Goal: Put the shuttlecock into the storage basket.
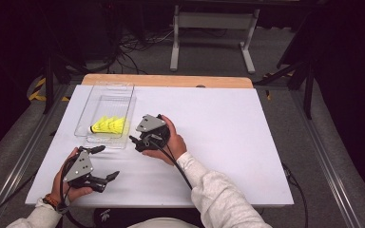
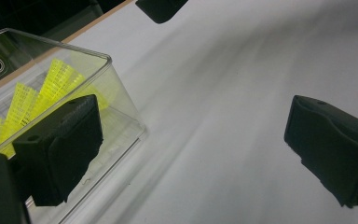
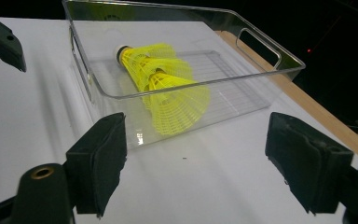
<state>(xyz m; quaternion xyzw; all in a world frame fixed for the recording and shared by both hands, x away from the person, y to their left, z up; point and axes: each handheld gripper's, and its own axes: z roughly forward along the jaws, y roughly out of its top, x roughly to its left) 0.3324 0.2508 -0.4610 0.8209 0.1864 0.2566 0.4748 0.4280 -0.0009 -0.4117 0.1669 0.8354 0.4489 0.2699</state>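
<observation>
A white tabletop (image 1: 228, 137) with a bare wooden strip along its far edge stands on grey carpet in a dark room, cables and a white metal frame (image 1: 214, 28) behind it. At the left, the left gripper (image 1: 105, 163) rests low on the table, jaws spread wide with nothing between them. Just beyond its fingertips sits a clear rectangular plastic tray (image 1: 105, 89), holding yellow mesh-skirted shuttlecocks (image 1: 107, 125) nested together on their sides; their long axis runs across the tray, cork tip to the left, skirts flaring right. Further right, the right gripper (image 1: 134, 143) has its jaws wide and empty, the tray's near corner just ahead of its fingertips, shuttlecocks beyond them (image 3: 168, 88)
</observation>
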